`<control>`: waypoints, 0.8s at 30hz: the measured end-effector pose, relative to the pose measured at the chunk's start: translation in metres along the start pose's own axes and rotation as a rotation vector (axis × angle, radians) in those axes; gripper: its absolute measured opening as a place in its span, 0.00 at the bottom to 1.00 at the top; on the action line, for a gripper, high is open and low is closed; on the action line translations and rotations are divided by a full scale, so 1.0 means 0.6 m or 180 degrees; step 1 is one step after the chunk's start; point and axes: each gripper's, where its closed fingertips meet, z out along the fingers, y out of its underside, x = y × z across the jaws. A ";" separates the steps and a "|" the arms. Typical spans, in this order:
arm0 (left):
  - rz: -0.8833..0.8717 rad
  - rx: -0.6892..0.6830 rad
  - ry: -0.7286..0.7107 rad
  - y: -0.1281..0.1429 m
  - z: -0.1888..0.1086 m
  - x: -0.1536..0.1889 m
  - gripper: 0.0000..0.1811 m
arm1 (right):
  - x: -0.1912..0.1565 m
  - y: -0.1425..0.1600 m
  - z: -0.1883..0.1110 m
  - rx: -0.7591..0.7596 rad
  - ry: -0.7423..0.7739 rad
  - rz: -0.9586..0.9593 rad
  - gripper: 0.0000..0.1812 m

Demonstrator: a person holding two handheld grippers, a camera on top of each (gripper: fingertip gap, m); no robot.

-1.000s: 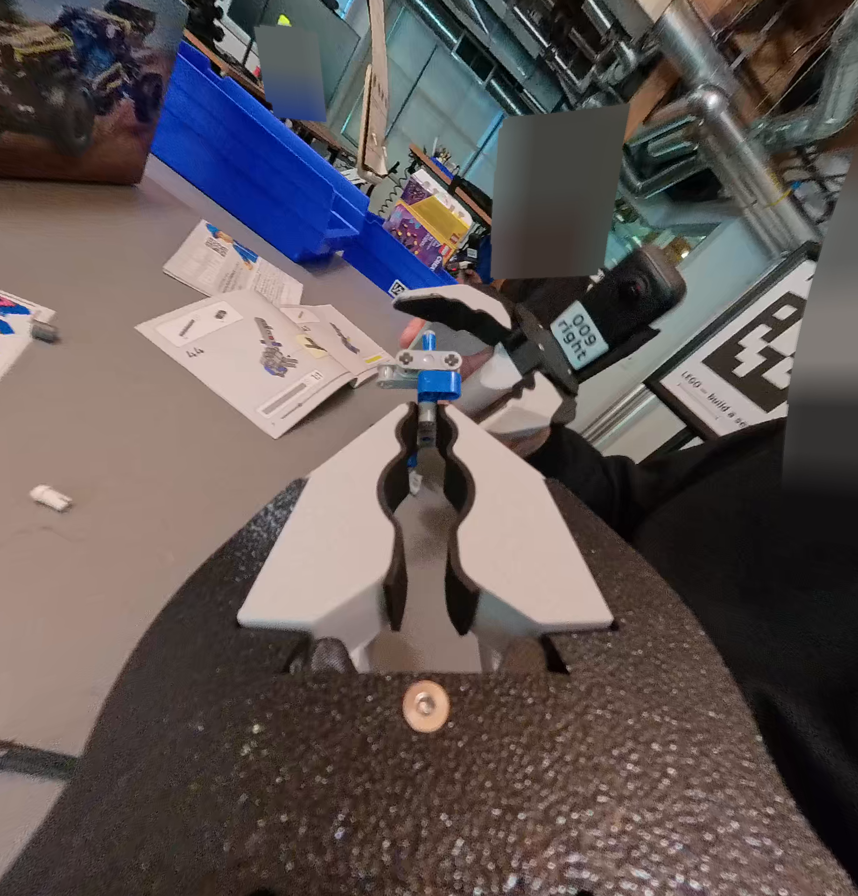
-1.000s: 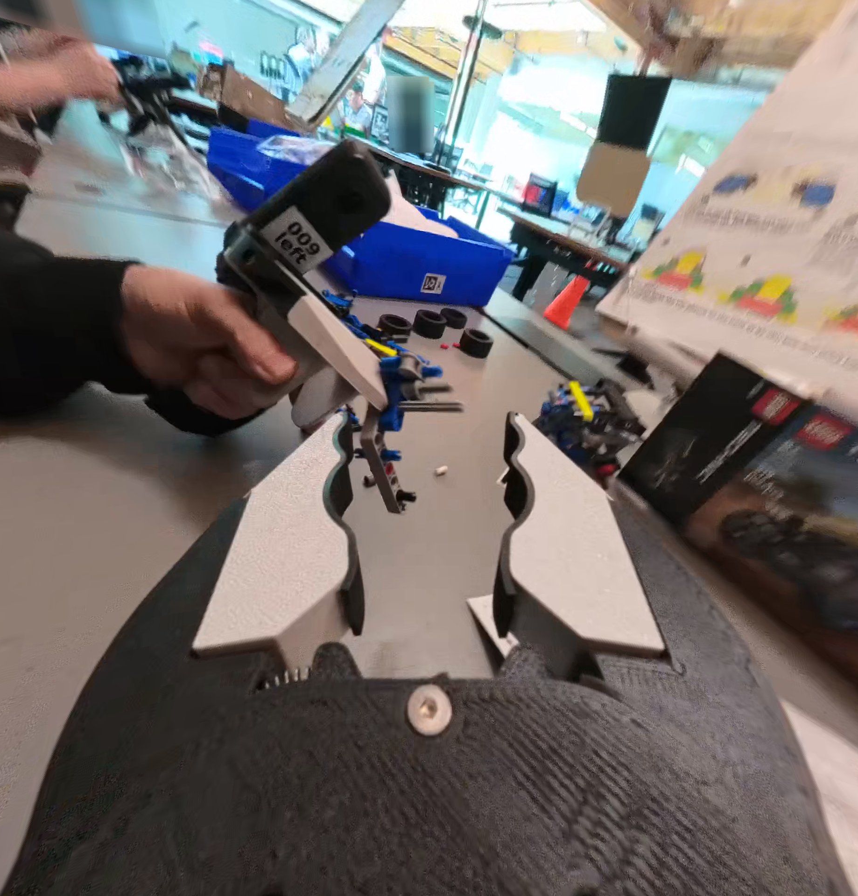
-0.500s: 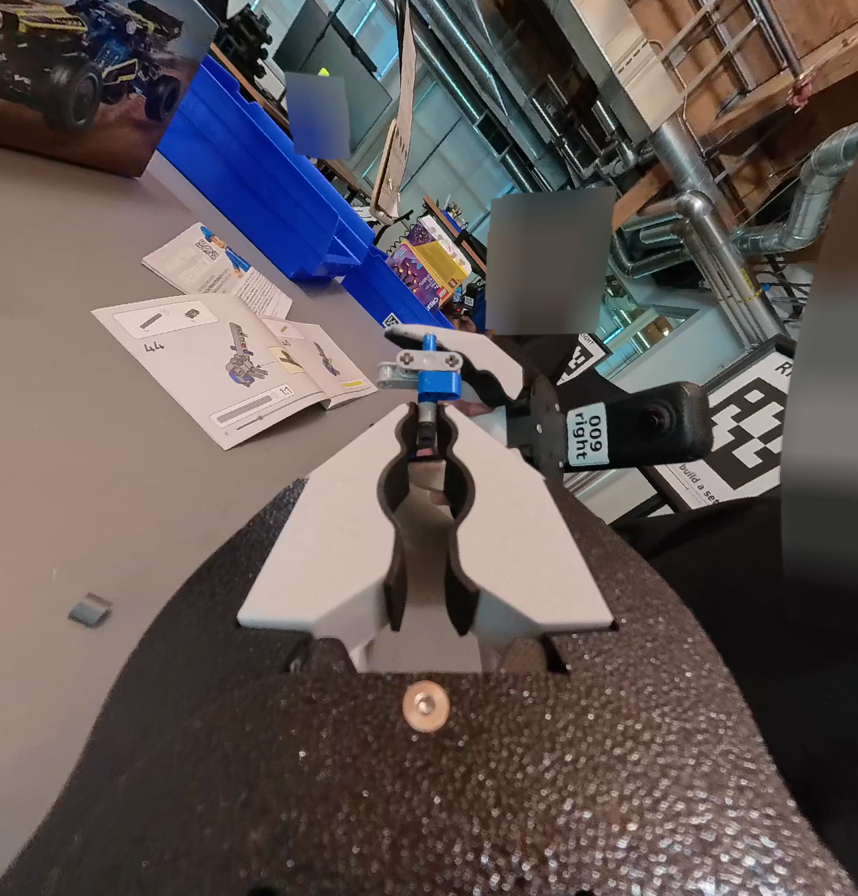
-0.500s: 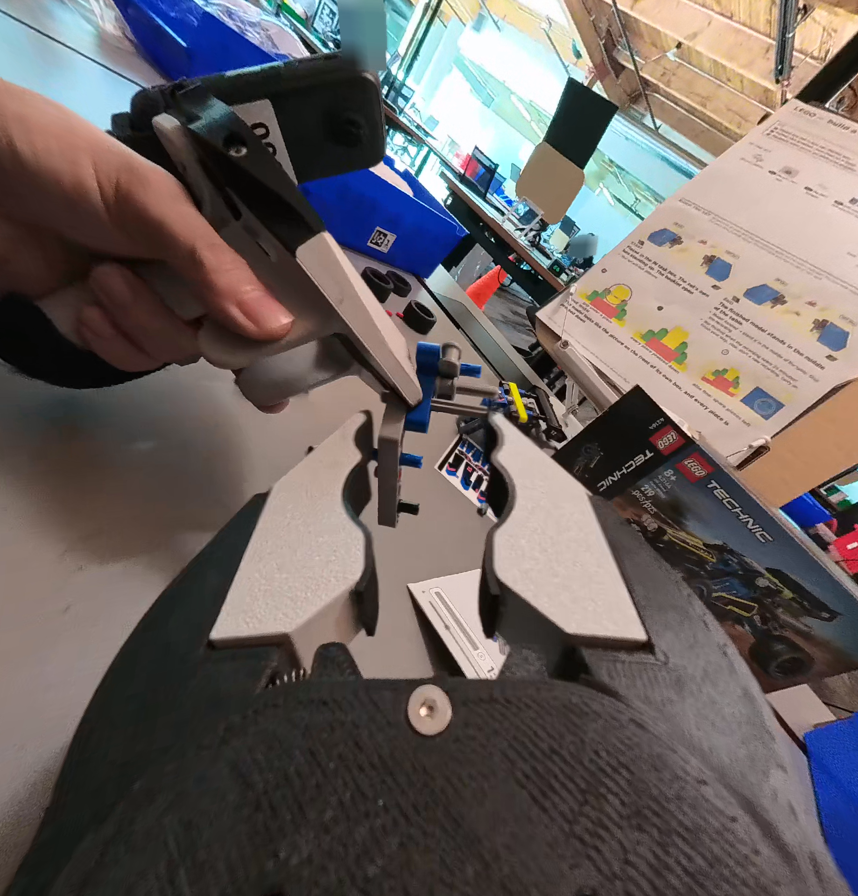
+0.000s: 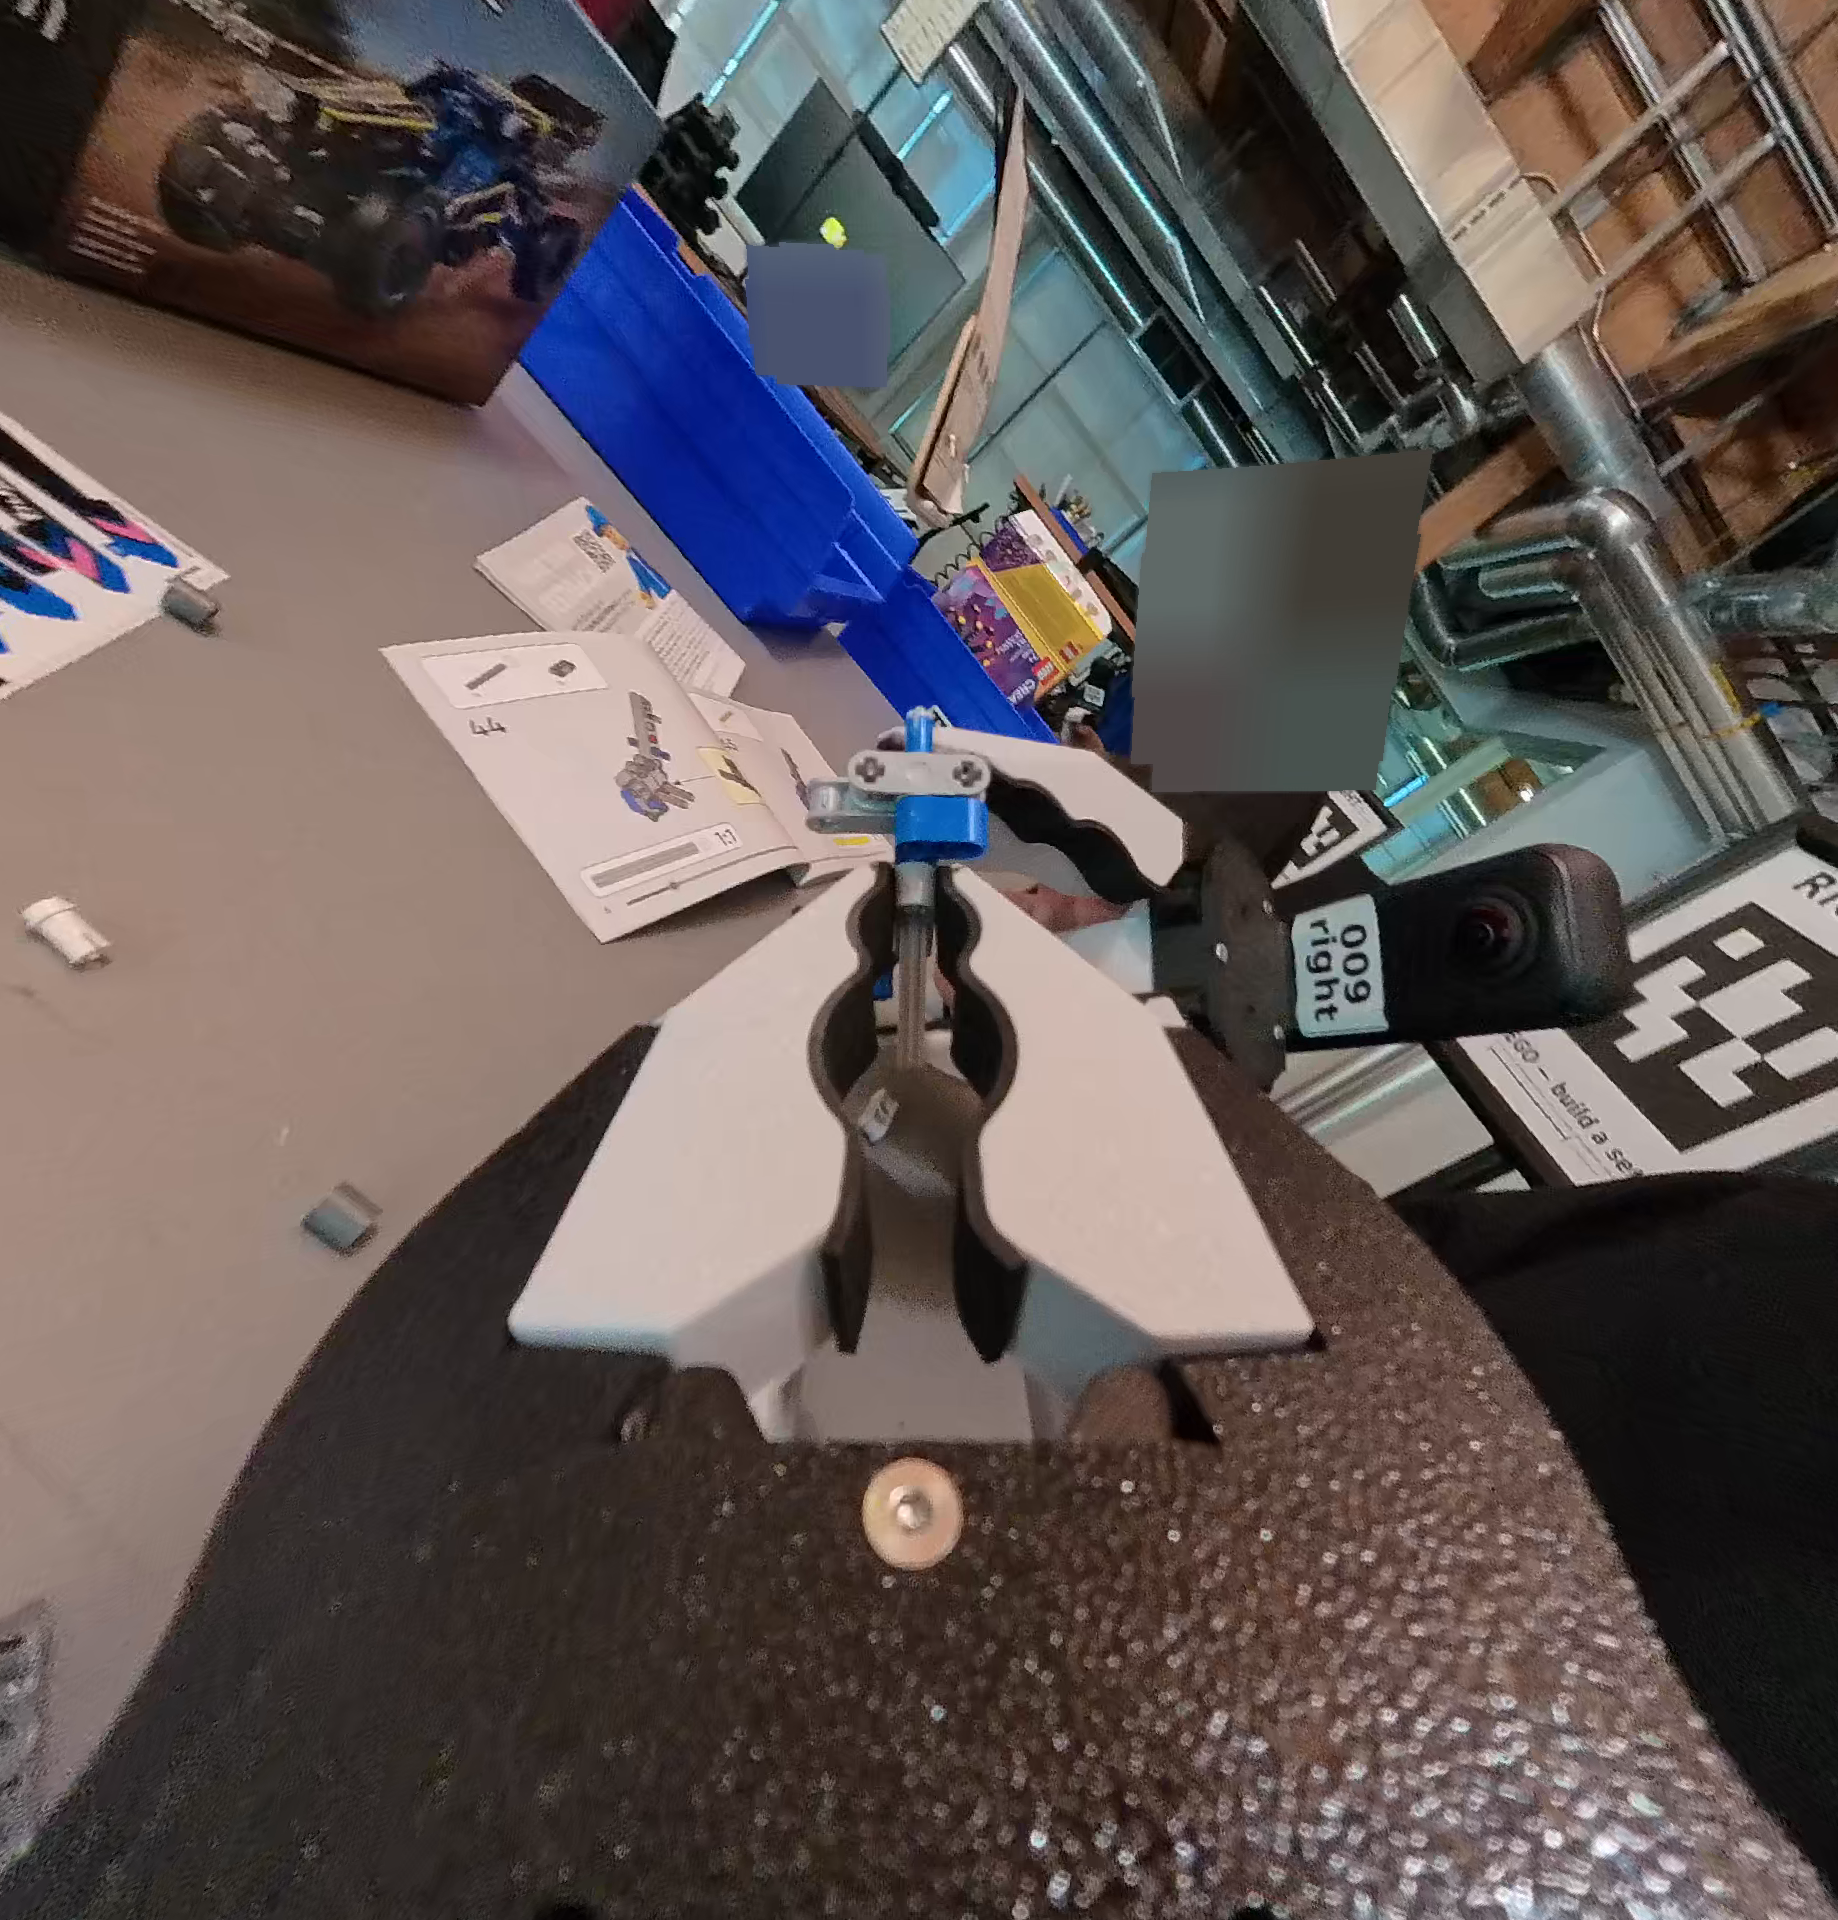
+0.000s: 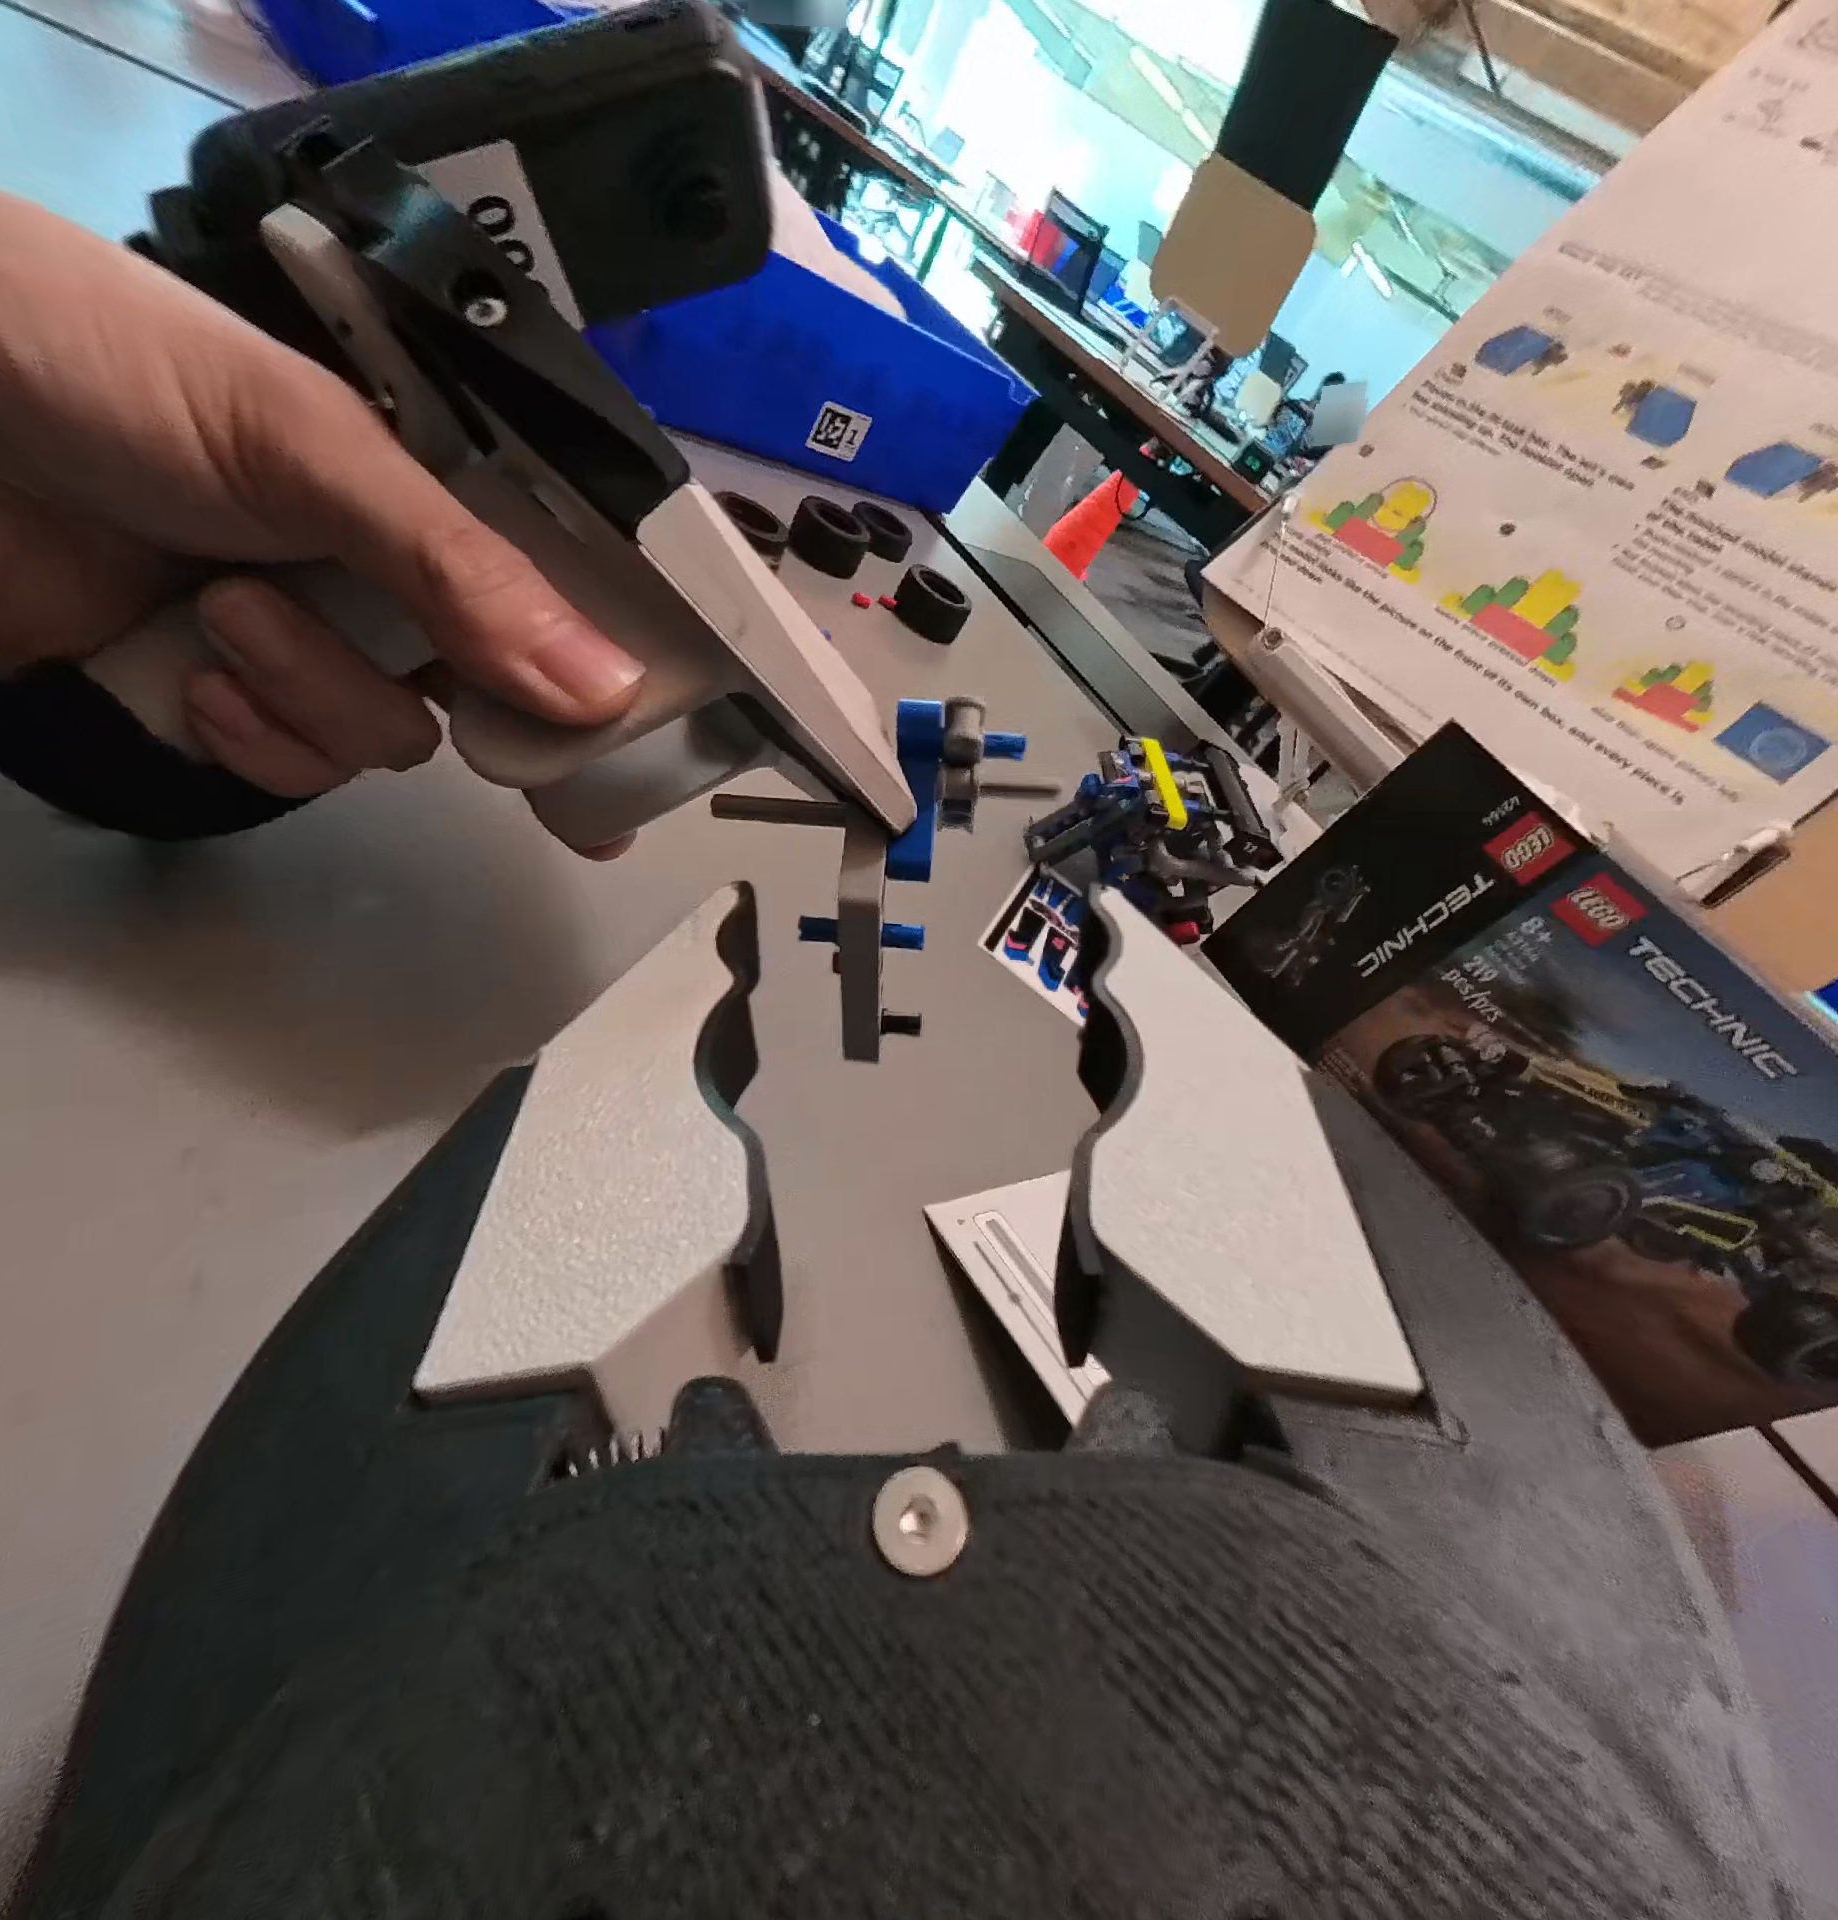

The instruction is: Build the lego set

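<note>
Grey surface (image 5: pixel 271 935) carries an open booklet (image 5: pixel 603 790) and blue bins (image 5: pixel 707 436), under workshop pipes. Left gripper (image 5: pixel 913 914) jaws pinch the lego assembly (image 6: pixel 894 831). Right gripper (image 6: pixel 920 1049) jaws are spread.

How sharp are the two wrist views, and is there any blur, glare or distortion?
Left wrist view: the small lego assembly at the left gripper is sharp; wide-angle bending at the edges. Right wrist view: the set box is crisp, the table edges smear, and the background windows are blown out.
</note>
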 end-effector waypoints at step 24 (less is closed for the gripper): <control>-0.0076 0.0117 0.0106 0.005 0.016 0.025 0.03 | 0.022 -0.012 -0.005 0.0140 0.0293 0.0371 0.24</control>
